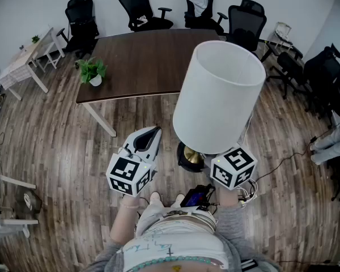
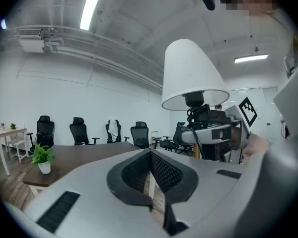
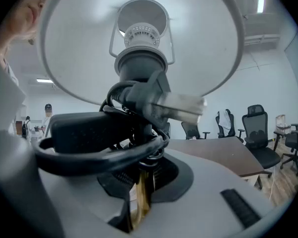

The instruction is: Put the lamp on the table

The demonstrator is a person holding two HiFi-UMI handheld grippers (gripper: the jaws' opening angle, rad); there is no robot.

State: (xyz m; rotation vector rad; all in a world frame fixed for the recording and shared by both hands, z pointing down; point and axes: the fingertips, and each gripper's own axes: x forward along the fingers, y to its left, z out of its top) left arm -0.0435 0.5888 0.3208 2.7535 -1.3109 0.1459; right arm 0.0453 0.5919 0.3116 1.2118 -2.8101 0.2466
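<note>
Currently right gripper (image 3: pixel 139 195) jaws clamp the lamp (image 1: pixel 218 95) stem — left gripper (image 2: pixel 151 180) jaws closed, empty.

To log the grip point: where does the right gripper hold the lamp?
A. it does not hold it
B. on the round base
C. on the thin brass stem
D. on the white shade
C: in the right gripper view, the right gripper has its jaws closed on the brass stem, below the white shade.
</note>
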